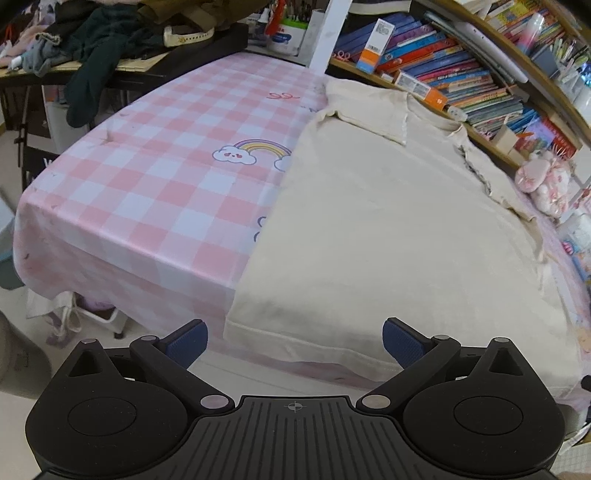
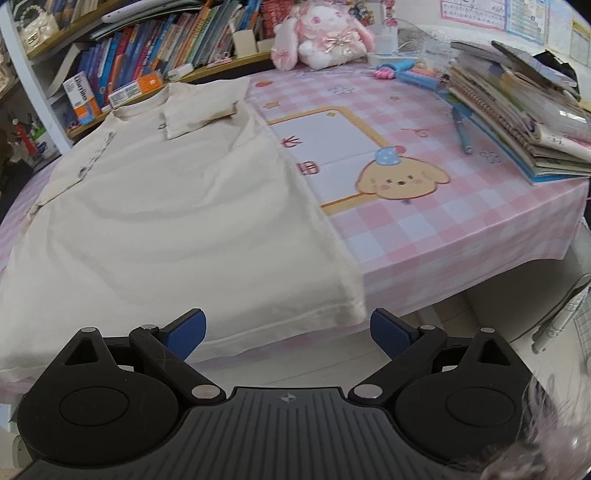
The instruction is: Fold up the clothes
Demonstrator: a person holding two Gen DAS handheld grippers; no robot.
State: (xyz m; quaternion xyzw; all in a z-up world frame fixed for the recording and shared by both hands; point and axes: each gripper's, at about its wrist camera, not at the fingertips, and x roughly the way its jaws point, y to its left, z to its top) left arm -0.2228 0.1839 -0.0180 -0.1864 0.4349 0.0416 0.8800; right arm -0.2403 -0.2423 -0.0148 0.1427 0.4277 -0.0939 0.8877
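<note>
A cream shirt (image 1: 388,221) lies flat on the pink checked tablecloth (image 1: 147,177), collar at the far end, both sleeves folded in over the chest. Its hem hangs at the near table edge. My left gripper (image 1: 295,341) is open, its blue pads (image 1: 188,341) straddling the hem's left corner, just short of it. In the right wrist view the same shirt (image 2: 166,206) fills the left half of the tablecloth (image 2: 424,236). My right gripper (image 2: 288,332) is open in front of the hem's right corner, nothing between its fingers.
A bookshelf (image 1: 461,74) runs along the far side. A pile of dark clothes (image 1: 103,48) sits on a side table at the left. A pink plush rabbit (image 2: 321,33), stacked notebooks (image 2: 517,110) and a pen (image 2: 461,129) occupy the table's right side.
</note>
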